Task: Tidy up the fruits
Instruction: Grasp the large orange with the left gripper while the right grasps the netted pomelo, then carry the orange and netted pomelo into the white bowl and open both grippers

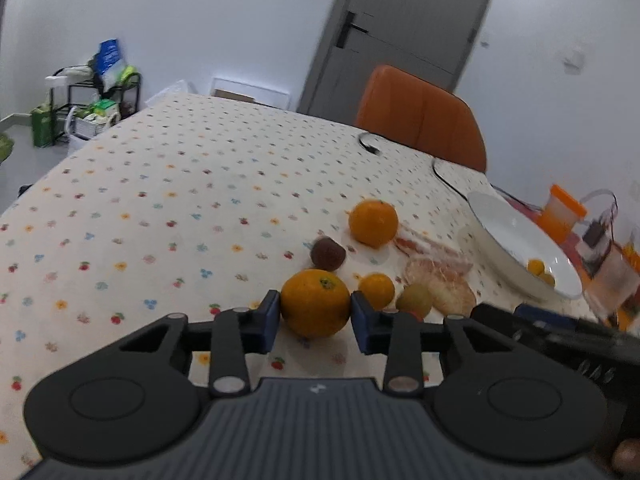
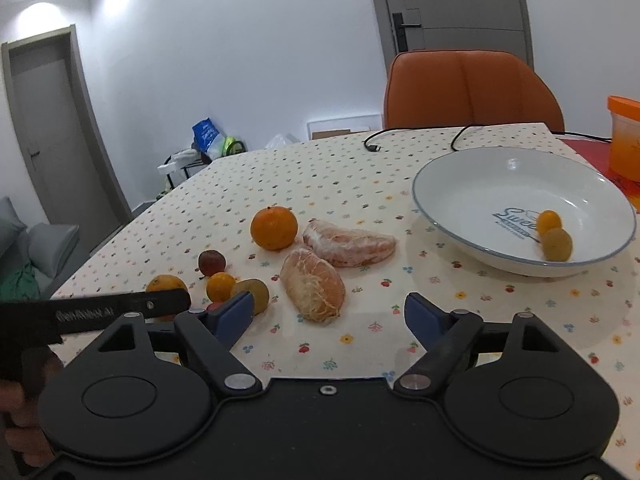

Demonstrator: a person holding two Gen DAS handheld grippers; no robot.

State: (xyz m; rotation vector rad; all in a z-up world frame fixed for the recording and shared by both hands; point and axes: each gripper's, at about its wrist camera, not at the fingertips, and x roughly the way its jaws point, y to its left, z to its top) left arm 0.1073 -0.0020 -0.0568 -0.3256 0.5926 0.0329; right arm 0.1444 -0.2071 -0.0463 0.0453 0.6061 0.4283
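Note:
My left gripper [image 1: 315, 312] is shut on an orange [image 1: 315, 303], its blue pads pressing both sides, low over the tablecloth. Beyond it lie a second orange [image 1: 373, 223], a dark red fruit [image 1: 328, 254], a small orange fruit [image 1: 376, 289], a yellow-green fruit [image 1: 414, 300] and two peeled citrus pieces [image 1: 440, 276]. My right gripper [image 2: 328, 312] is open and empty, just in front of a peeled citrus piece [image 2: 313, 285]; another piece [image 2: 349, 243] lies behind it. The white bowl [image 2: 480, 176] at the right holds two small fruits [image 2: 554, 236]. The held orange [image 2: 166, 282] shows partly behind the left gripper's arm.
An orange chair [image 2: 472, 92] stands at the table's far side. A black cable [image 2: 400, 138] lies on the cloth near the far edge. An orange-lidded container [image 2: 624, 136] stands at the far right. A whole orange [image 2: 274, 227] sits mid-table.

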